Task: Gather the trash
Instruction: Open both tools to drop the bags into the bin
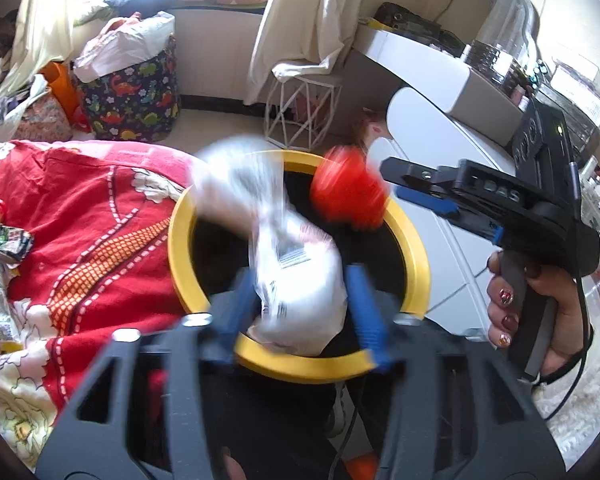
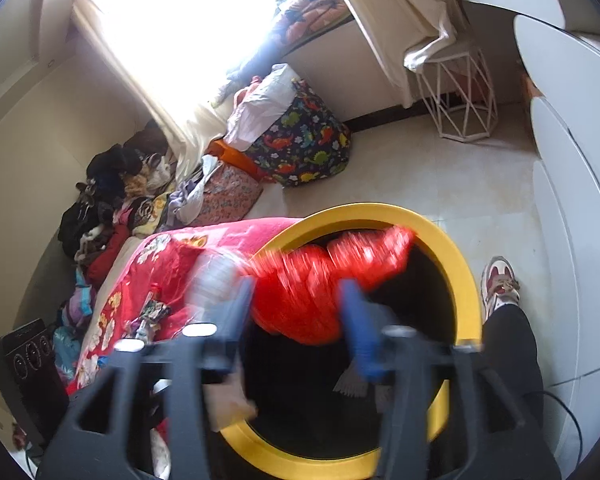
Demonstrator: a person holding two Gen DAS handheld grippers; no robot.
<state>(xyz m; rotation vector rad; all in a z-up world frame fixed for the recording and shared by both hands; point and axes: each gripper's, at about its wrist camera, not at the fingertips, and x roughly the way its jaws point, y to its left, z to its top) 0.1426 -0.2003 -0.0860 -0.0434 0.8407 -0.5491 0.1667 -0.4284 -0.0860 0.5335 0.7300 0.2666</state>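
A yellow-rimmed bin [image 1: 416,248] with a dark inside stands beside the red bed. In the left wrist view my left gripper [image 1: 304,312] is over the bin, its blue fingers spread wide on either side of a white plastic bag [image 1: 296,276] that looks blurred. My right gripper [image 1: 396,188] reaches in from the right, next to a blurred red wrapper [image 1: 346,192] above the bin. In the right wrist view the right gripper [image 2: 296,316] has its fingers apart around the red wrapper [image 2: 324,276], over the bin [image 2: 460,276].
Several wrappers [image 1: 4,240] lie on the red floral bedspread [image 1: 80,220] at left. A dinosaur-print bag [image 1: 132,96], a white wire stand [image 1: 300,112] and white furniture [image 1: 428,92] ring the floor. My shoe [image 2: 500,284] is by the bin.
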